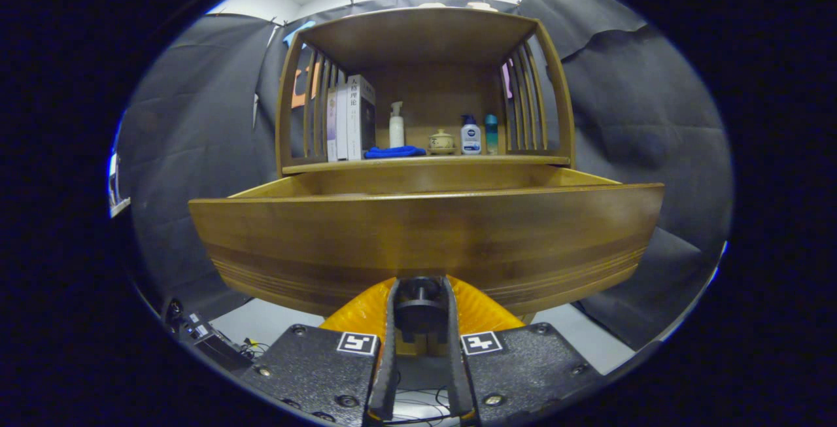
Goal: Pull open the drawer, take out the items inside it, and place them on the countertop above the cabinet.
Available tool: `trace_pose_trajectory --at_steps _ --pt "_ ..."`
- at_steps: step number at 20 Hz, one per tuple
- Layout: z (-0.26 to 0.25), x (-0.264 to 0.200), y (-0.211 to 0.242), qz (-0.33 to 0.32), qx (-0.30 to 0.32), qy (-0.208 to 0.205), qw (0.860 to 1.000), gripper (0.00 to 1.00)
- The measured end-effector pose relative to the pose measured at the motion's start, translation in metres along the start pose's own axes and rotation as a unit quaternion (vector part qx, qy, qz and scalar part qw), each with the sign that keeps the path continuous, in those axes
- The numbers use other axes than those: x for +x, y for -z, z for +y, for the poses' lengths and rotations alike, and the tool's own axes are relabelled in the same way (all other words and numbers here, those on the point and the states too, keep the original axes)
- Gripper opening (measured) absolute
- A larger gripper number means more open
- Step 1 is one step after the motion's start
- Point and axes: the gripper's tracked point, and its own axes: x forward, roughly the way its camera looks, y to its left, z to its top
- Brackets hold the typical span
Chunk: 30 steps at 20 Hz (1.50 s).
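Between our gripper [419,306] fingers we saw dark knob [419,301] clamped on both sides; drawer [425,237] stood pulled out below countertop [425,163].

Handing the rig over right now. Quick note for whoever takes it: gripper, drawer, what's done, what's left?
Gripper: fingers closed on the dark round drawer knob, one on each side.
Drawer: pulled well out of the wooden cabinet; its front panel is just ahead of the fingers. The drawer's inside is hidden behind that panel from this angle, so its contents cannot be told.
Countertop above: already carries books, a white spray bottle, a blue cloth, a small lidded pot and two bottles.
Done: drawer open.
Left: release the knob, take items out, place them on the countertop.
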Motion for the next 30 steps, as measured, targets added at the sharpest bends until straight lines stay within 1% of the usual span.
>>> trace_pose_trajectory --at_steps 3,6,7,9,11,14,16,21,26,30 --pt "-0.001 0.000 -0.001 -0.007 -0.014 0.003 1.000 0.33" --pt "-0.001 0.000 0.000 -0.004 -0.009 0.002 1.000 0.34" --pt "-0.002 0.000 0.000 -0.002 -0.006 0.001 1.000 0.35" --pt "-0.011 -0.001 -0.009 -0.021 -0.007 0.011 1.000 0.46" --pt "-0.019 -0.007 -0.016 -0.044 -0.014 0.020 0.999 0.63" --pt "-0.023 -0.018 -0.023 -0.052 -0.025 0.027 0.998 0.88" --pt "-0.022 -0.030 -0.037 -0.068 -0.024 0.025 0.997 0.98" --pt "-0.013 -0.045 -0.074 -0.098 -0.011 0.016 0.995 0.99" --pt "-0.007 -0.056 -0.092 -0.112 -0.011 0.011 0.994 0.99" --pt "0.001 -0.063 -0.117 -0.125 -0.003 -0.001 0.992 0.99"
